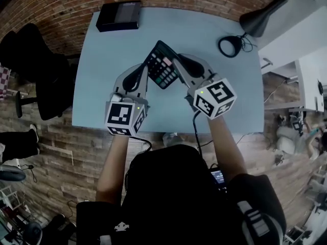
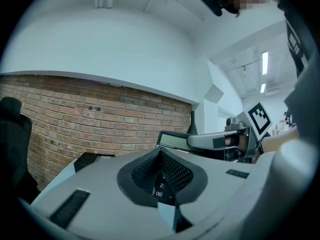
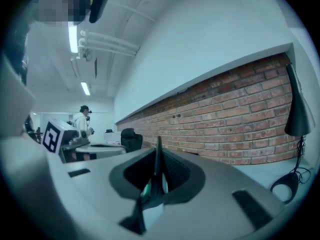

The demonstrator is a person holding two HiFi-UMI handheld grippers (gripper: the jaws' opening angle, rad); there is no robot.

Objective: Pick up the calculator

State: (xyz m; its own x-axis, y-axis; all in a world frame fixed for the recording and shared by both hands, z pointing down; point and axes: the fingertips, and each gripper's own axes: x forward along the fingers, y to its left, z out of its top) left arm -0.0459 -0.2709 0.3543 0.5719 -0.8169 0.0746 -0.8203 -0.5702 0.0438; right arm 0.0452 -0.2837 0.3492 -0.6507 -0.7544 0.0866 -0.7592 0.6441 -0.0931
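Note:
In the head view the black calculator [image 1: 162,66], with rows of pale and coloured keys, hangs tilted above the light blue table [image 1: 214,106], held between both grippers. My left gripper [image 1: 141,73] is shut on its left side and my right gripper [image 1: 182,65] is shut on its right side. The left gripper view has the keys of the calculator [image 2: 161,188] pinched between the pads, its display end [image 2: 172,140] reaching toward the right gripper [image 2: 220,142]. From the right gripper view the calculator [image 3: 158,166] appears edge-on between the jaws.
A flat black box [image 1: 119,15] lies at the table's far left corner. At the far right stand a black lamp [image 1: 261,15] and a coiled cable [image 1: 231,46]. A black chair [image 1: 33,65] is left of the table. A person [image 3: 82,120] stands far off.

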